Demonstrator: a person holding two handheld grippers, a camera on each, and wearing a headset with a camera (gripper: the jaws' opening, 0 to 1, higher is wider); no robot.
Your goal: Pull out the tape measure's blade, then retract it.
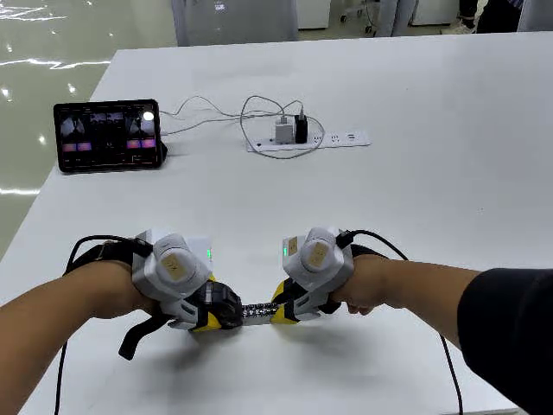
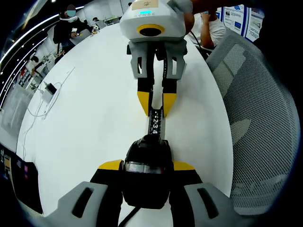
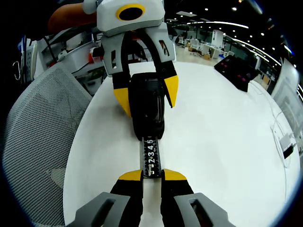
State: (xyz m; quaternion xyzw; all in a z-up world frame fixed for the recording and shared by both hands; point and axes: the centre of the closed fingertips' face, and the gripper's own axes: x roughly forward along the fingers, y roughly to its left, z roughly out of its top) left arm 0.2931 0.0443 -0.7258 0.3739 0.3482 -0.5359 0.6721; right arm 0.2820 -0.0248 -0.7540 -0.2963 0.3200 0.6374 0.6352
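Head view: left tongs point(image 1: 214, 318) clench the tape measure point(image 1: 226, 303), right tongs point(image 1: 283, 313) pinch its blade point(image 1: 257, 311), pointing tip-to-tip.

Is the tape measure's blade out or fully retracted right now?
Out, a short way: the numbered blade runs from the case in the left gripper to the right gripper, shut on its end.

The blade point(image 3: 150, 158) bears white numerals 2, 3, 4, 5 in the right gripper view; the left gripper view reads 2, 3, 4
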